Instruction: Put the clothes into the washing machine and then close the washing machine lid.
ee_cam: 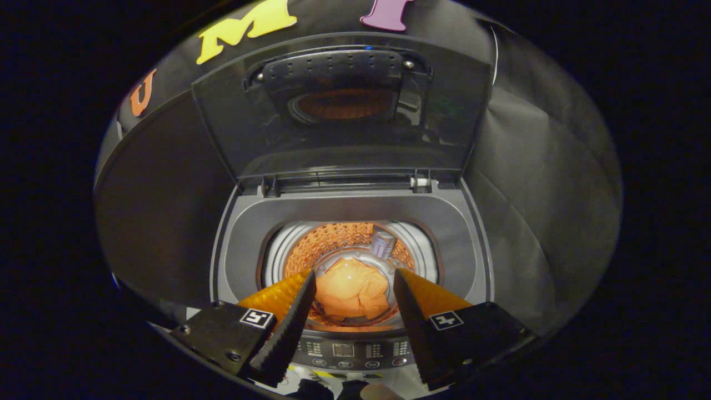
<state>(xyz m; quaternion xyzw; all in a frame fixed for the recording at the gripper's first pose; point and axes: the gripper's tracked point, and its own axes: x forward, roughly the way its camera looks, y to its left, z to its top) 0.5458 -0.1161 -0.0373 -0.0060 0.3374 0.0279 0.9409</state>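
The tool hangs over the front edge of the washer, its two fingers spread wide and holding nothing. Between the fingertips, down at the bottom of the drum, lies the cloth, an orange crumpled heap resting free of both fingers. The drum's perforated wall rises around it, and a small ribbed grey filter sits on that wall at the far right, just beyond the cloth. The lid stands upright at the washer's back edge, hinged there and fully raised, its dark underside facing the tool and mirroring the drum's mouth. The control panel runs along the washer's front edge, seen between the bases of the fingers.
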